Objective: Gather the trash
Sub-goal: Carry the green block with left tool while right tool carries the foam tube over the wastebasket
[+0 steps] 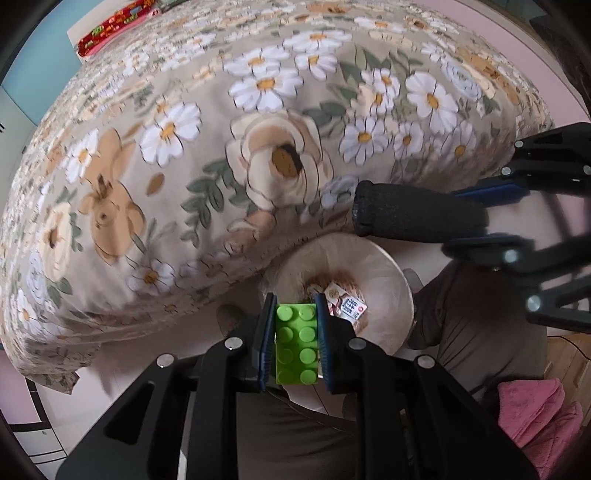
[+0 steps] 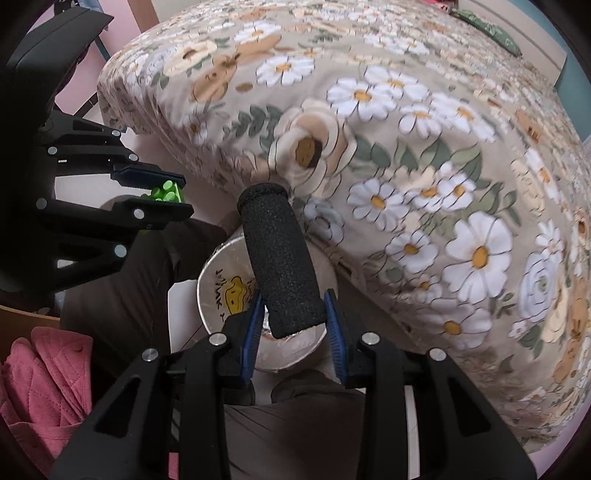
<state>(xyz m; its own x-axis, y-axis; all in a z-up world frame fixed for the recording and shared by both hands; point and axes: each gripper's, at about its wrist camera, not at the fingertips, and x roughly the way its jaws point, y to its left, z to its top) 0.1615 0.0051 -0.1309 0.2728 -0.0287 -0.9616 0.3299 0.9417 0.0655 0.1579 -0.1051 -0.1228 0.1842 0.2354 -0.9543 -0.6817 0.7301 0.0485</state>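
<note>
Left gripper (image 1: 296,334) clamped on a green brick (image 1: 296,343); both blue pads flat against its long sides, studs facing the camera. Right gripper (image 2: 293,317) closed on a black foam tube (image 2: 281,258), gripped near one end, the rest sticking out forward past the fingertips.

Both grippers point steeply down over a round bin (image 1: 388,266) lined with a pale bag. From the left wrist view the brick sits over the bin's near rim. A printed wrapper (image 1: 349,304) already lies at the bottom of the bin, just beyond the brick. The right gripper comes in from the right edge of that view, and the tube crosses above the bin's far rim.

From the right wrist view the tube hangs over the bin's opening; a yellow print with lettering (image 2: 236,293) shows on the liner to the left of the tube. The left gripper and brick appear at left, beside the tube and apart from it.

The bin stands on the floor against the edge of a bed with a floral cover (image 1: 258,147). The person's dark trouser legs (image 1: 472,325) flank the bin. A pink quilted cloth (image 2: 44,387) lies off to the side, well apart from the bin. A red patterned item (image 1: 114,27) lies at the far end of the bed.
</note>
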